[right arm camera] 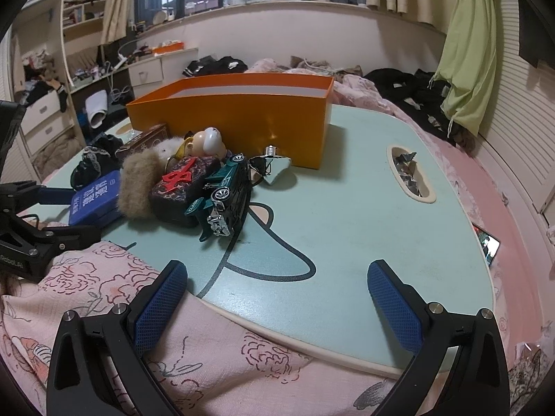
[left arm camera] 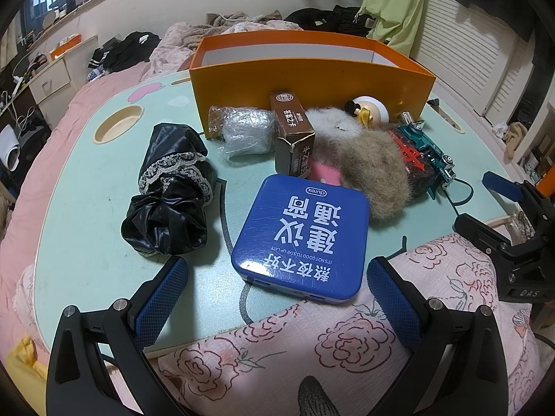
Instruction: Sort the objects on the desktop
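Bedroom setting; pale green counter (left arm camera: pixel 86 242) sits on a bed with pink floral bedding (right arm camera: pixel 104 277); window and shelves behind, green cloth (right arm camera: pixel 464 52) hanging at the right.

Orange box (left arm camera: pixel 312 90) stands open-topped at the far side of the counter; inside walls white; contents not visible.

Clutter grouped in front of the box: black lace-trimmed fabric (left arm camera: pixel 173 194) bunched at the left, apart from the rest; plastic-wrapped bundle (left arm camera: pixel 242 131) touching the box's front wall; brown carton (left arm camera: pixel 293 135) lying beside it; grey-brown fur piece (left arm camera: pixel 367 159) resting over a pink item (left arm camera: pixel 326 173); small figurine (right arm camera: pixel 208 140) behind the fur, near the box; dark patterned pouch (right arm camera: pixel 184 190) with a red emblem on top; teal toy car (right arm camera: pixel 225 194) tilted against the pouch; small metal piece (right arm camera: pixel 270 152) just before the box's right corner.

Blue tin (left arm camera: pixel 301 239) lies flat nearest the camera, printed lid up, near edge overhanging onto the bedding.

Left tool (left arm camera: pixel 277 287): jaws spread wide, holding nothing; blue tin lies just ahead between the fingers, not touched.

Right tool (right arm camera: pixel 277 291): jaws spread wide, holding nothing; hovers over the counter's near edge, car and pouch ahead to its left.

Slot (right arm camera: pixel 411 173) in the counter at the right holds crumpled foil; phone (right arm camera: pixel 489 244) lies on the bedding beyond the edge.
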`<state>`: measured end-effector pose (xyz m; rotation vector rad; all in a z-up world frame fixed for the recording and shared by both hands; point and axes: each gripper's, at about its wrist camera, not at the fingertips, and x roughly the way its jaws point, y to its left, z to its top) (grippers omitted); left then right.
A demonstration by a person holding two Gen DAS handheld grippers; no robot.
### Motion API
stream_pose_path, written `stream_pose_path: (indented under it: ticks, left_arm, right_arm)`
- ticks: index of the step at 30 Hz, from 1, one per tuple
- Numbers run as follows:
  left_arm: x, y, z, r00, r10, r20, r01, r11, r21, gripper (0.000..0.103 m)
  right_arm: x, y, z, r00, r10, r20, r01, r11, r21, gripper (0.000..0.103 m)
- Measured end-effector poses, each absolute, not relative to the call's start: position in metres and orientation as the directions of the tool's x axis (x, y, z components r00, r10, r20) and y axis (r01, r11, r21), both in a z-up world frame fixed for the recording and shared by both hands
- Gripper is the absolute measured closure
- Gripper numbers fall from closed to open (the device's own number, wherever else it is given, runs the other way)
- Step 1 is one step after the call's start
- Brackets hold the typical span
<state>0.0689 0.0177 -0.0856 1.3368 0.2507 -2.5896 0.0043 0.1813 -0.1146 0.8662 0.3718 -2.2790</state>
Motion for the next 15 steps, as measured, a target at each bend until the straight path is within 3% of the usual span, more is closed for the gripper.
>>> stream_pose_path:
  ticks: [7, 12, 15]
  left_arm:
    - [0.077, 0.025, -0.064, -0.645, -0.121, -0.754, 0.241, -0.969, -0.051, 0.0]
    - [0.054, 0.028, -0.012, -0.706, -0.103, -0.701, 0.213, -0.974, -0.072, 0.0]
    - [0.022, 0.023, 0.016, -0.697, -0.155, -0.7, 0.251, -0.967, -0.036, 0.0]
  right_arm:
    - [0.004, 0.181, -0.115, -0.561, -0.484, -0.672, 0.672, -0.74, -0.029, 0.0]
    - [0.005, 0.182, -0.115, -0.561, -0.484, -0.672, 0.672, -0.74, -0.028, 0.0]
    - [0.005, 0.182, -0.115, -0.561, -0.484, -0.672, 0.672, -0.74, -0.028, 0.0]
